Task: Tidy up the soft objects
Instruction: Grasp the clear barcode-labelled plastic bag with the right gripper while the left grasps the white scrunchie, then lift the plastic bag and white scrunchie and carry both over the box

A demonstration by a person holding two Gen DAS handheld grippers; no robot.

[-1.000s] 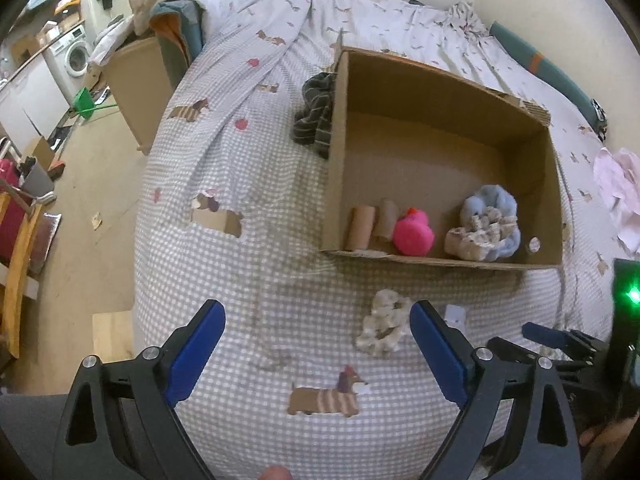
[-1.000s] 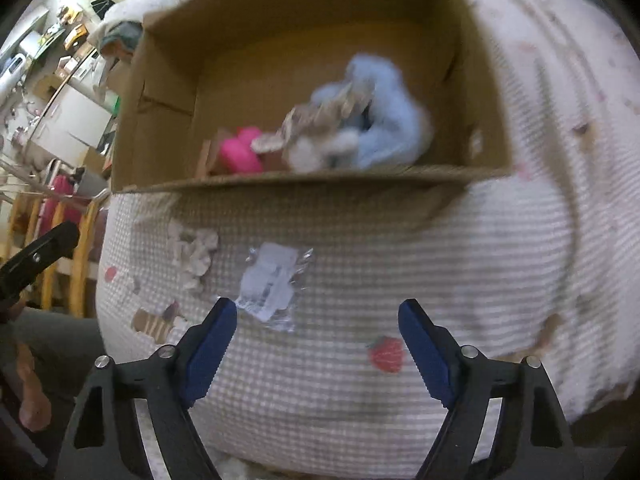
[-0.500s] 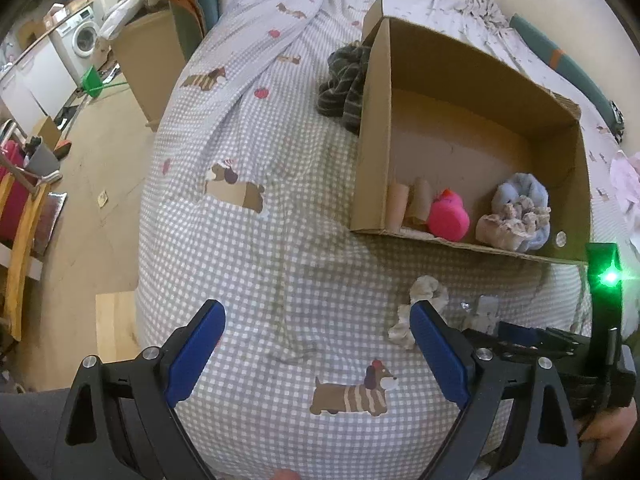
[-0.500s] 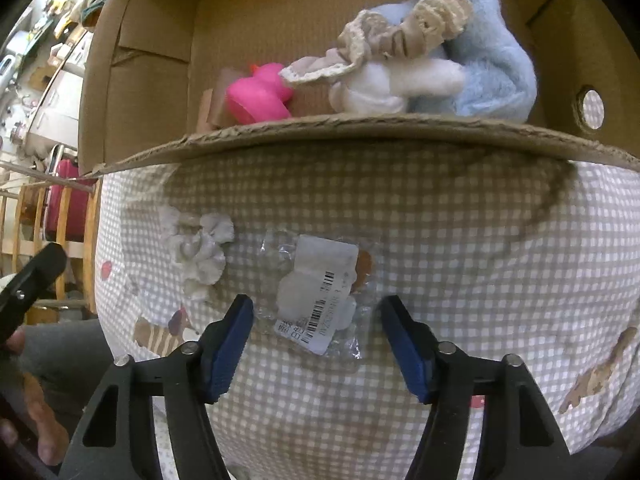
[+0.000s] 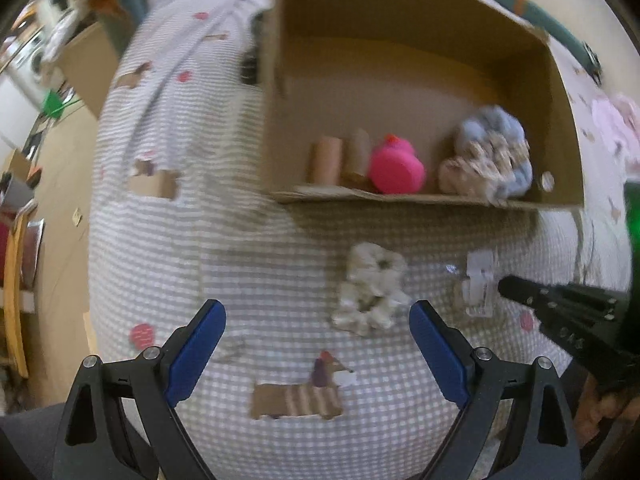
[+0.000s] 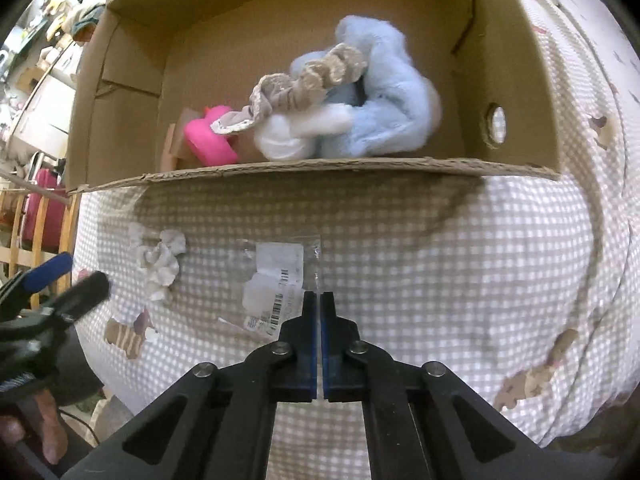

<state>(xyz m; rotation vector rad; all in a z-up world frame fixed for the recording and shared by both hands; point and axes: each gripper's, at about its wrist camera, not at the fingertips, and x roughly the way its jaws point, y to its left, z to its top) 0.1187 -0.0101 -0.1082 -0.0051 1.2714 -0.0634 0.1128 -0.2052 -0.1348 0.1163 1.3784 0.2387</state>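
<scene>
Left wrist view: left gripper [image 5: 316, 324] spread wide, empty, above the cream scrunchie [image 5: 370, 290] lying on the checked bedcover [image 5: 240, 248] just outside the cardboard box [image 5: 560, 92]. Pink toy [image 5: 396, 168] and blue scrunchie [image 5: 496, 140] already boxed.

Right wrist view: right gripper [image 6: 319, 300] has just closed, apparently pinching the clear packet [image 6: 280, 280] by its edge. Two items remain

Grey-checked bedcover [image 6: 420, 248], brown cardboard box [image 6: 516, 92], pink toy [image 6: 208, 140], pale-blue plush [image 6: 392, 92].
</scene>
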